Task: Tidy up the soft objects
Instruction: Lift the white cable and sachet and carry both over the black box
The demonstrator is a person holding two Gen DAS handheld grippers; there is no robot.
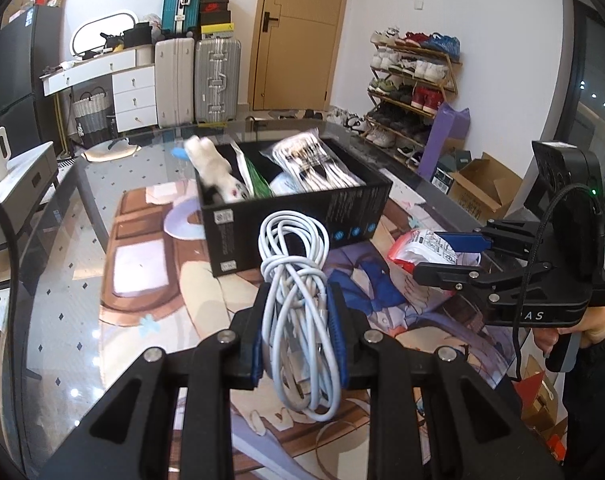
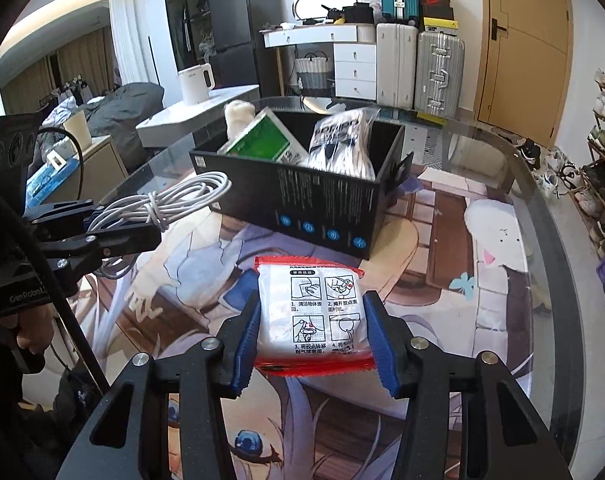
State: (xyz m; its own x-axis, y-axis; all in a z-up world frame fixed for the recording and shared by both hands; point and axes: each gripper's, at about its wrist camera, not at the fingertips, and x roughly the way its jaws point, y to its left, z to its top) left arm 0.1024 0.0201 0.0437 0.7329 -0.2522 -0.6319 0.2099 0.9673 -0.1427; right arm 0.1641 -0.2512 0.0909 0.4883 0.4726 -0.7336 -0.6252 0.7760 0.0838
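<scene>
Left gripper [image 1: 298, 332] has its blue-padded fingers [image 1: 256, 354] pinching a coiled white cable [image 1: 296, 304], bundle upright between the pads, loops sticking out above and below. Cable sits just at 6 o'clock of the black box [image 1: 302, 220], held above the counter [image 1: 62, 280].

Right gripper [image 2: 312, 344] fingers [image 2: 382, 344] pinch a white packet [image 2: 312, 316] with red sealed edges and printed instruction panels, gripped on both sides. Cannot tell if the packet touches the counter or is lifted off it. In the left wrist view the packet [image 1: 426, 250] is at 3 o'clock of the cable, apart from it.

Black box is open-topped, on the glass counter over an anime-print mat [image 2: 442, 240]. Inside: white plush toy [image 1: 214, 168] at the 9 o'clock end, poking above the rim; a green-and-white packet [image 2: 268, 142] beside it; a clear bag of black-and-white striped items [image 2: 342, 148] toward the 3 o'clock end.

From the right wrist view the box is at 12 o'clock of the red-edged packet, near but not touching.
</scene>
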